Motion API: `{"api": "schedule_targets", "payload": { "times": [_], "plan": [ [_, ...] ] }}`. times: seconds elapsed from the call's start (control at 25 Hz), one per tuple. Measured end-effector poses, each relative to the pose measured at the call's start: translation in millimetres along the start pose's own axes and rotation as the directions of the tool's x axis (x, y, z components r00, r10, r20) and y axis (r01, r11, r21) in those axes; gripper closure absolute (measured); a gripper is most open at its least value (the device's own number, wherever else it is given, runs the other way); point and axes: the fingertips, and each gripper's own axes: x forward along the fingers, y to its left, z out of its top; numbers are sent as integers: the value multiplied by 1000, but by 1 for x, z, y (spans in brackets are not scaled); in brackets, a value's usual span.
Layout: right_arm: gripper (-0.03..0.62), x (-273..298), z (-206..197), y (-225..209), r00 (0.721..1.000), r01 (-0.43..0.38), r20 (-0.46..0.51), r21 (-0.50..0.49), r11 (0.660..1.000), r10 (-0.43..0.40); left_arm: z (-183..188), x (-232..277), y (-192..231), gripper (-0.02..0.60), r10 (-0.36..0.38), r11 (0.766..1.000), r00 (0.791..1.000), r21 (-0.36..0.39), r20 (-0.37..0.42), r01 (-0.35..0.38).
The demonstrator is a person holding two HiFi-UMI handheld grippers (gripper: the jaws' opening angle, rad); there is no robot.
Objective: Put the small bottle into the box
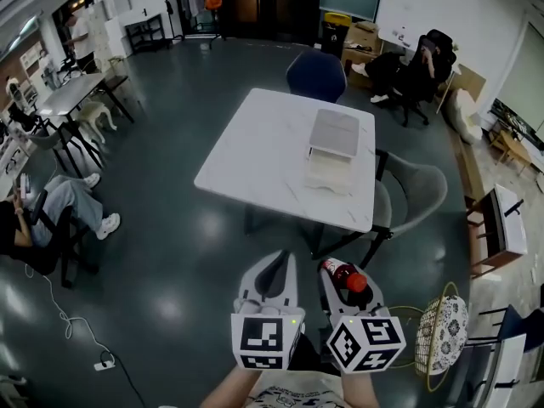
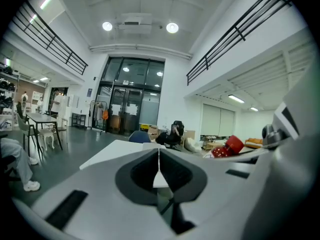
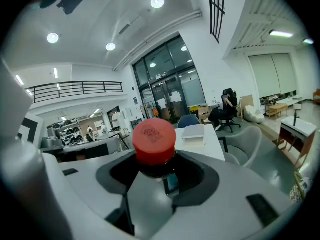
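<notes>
Currently on view, left to right:

1. Seated person (image 1: 47,211), far left edge, on the dark floor (image 1: 170,253); well apart from everything below.
2. Power strip (image 1: 104,364) with white cable, on the floor at lower left.
3. Left gripper (image 1: 273,260), low centre, held over the floor short of the worktop. Its own view shows the gripper (image 2: 159,165) with jaws pressed together along a thin seam and nothing between them.
4. Worktop (image 1: 255,143), white and square, mid-frame, with a blue chair (image 1: 315,75) behind its far edge.
5. Box (image 1: 330,170), white with a grey lid raised, on the right half of the worktop.
6. Right gripper (image 1: 342,272), just beside the left one. Its own view shows the gripper (image 3: 159,170) with jaws clamped on the neck of the small bottle (image 3: 153,140).
7. Small bottle (image 1: 347,276), red cap and dark contents, cap end toward the gripper's camera; over the floor, well apart from the box.
8. Grey chair (image 1: 418,195), at the worktop's right side.
9. Wire basket (image 1: 442,334), lower right.
</notes>
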Motion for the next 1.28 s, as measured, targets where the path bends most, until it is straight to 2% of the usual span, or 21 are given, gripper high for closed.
{"api": "schedule_targets", "payload": {
  "times": [0.44, 0.84, 1.04, 1.28],
  "plan": [
    [367, 41, 35, -42, 998, -62, -15, -14, 998, 62, 19, 58, -14, 561, 51, 999, 999, -3, 2, -51],
    [367, 70, 41, -57, 996, -79, -33, -1, 997, 79, 20, 87, -8, 561, 72, 997, 997, -3, -16, -72],
    [367, 84, 45, -69, 997, -69, -35, 4, 998, 70, 17, 109, -5, 561, 66, 998, 997, -5, -28, -66],
    [367, 110, 54, -78, 999, -36, -39, 14, 999, 36, 23, 142, 3, 561, 24, 1000, 999, -5, -36, -25]
  ]
}}
